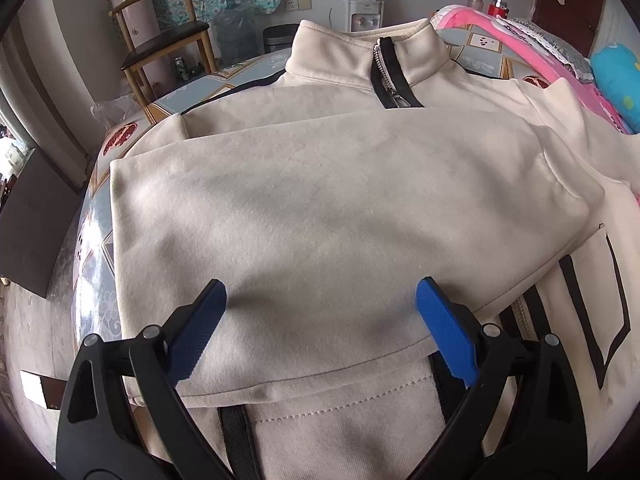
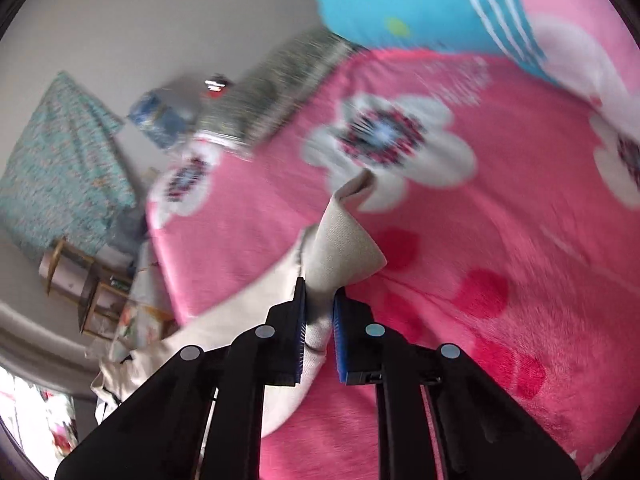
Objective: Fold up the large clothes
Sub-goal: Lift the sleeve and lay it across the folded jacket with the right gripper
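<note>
A cream zip-up jacket (image 1: pixel 320 200) with black trim lies spread on a patterned table (image 1: pixel 96 240), collar (image 1: pixel 360 56) at the far side. One sleeve is folded across its chest. My left gripper (image 1: pixel 320 300) is open just above the folded sleeve near the hem, its blue fingertips (image 1: pixel 436 312) wide apart. My right gripper (image 2: pixel 320 300) is shut on a bunched cream piece of the jacket (image 2: pixel 340 240), held up over a pink flowered blanket (image 2: pixel 480 260).
A wooden chair (image 1: pixel 168 40) and a water dispenser (image 1: pixel 360 4) stand behind the table. The pink blanket (image 1: pixel 560 68) and a blue cushion (image 1: pixel 616 76) lie to the right. A dark panel (image 1: pixel 32 220) stands at the left.
</note>
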`<action>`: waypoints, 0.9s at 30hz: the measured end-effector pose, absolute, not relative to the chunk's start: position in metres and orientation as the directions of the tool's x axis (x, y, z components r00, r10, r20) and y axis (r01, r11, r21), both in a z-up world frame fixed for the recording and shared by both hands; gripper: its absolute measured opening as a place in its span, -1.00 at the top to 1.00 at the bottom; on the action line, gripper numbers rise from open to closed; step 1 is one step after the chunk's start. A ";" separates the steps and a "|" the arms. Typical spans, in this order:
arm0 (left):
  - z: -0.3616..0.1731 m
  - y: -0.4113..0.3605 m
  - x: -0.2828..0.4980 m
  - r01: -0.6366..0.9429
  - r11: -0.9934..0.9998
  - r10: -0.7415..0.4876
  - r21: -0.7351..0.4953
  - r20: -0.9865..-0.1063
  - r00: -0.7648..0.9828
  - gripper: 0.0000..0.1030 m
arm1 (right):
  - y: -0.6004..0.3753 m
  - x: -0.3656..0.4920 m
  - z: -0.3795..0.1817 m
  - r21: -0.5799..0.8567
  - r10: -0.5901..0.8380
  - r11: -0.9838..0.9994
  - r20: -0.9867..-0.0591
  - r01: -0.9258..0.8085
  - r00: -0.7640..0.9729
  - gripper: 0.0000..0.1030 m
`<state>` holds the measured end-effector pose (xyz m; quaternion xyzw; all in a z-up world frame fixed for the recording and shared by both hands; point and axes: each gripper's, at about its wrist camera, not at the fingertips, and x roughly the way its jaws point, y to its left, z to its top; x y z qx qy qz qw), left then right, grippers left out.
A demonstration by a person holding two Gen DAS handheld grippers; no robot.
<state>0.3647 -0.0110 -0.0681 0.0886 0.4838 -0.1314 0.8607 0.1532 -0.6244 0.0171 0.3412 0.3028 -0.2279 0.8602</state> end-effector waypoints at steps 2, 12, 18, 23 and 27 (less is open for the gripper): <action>-0.068 -0.008 0.363 0.302 0.953 -0.143 0.016 -0.856 0.497 -0.79 | -0.595 0.165 0.048 0.426 -0.176 0.731 -0.637 0.533 0.750 0.76; -0.052 0.019 0.353 0.259 0.966 -0.146 -0.007 -0.840 0.523 -0.76 | -0.375 0.232 0.133 0.329 0.144 0.944 -0.489 0.029 0.860 0.76; -0.035 0.048 0.340 0.254 0.964 -0.203 -0.079 -0.834 0.512 -0.44 | -0.224 0.281 0.089 0.309 0.380 0.919 -0.530 -0.244 0.758 0.76; -0.023 0.071 0.330 0.262 0.950 -0.286 -0.173 -0.820 0.495 -0.30 | -0.125 0.317 -0.017 0.329 0.467 0.882 -0.708 -0.337 0.530 0.70; -0.019 0.078 0.331 0.259 0.935 -0.340 -0.242 -0.816 0.467 -0.30 | -0.117 0.326 -0.080 0.394 0.482 0.871 -0.802 -0.293 0.353 0.33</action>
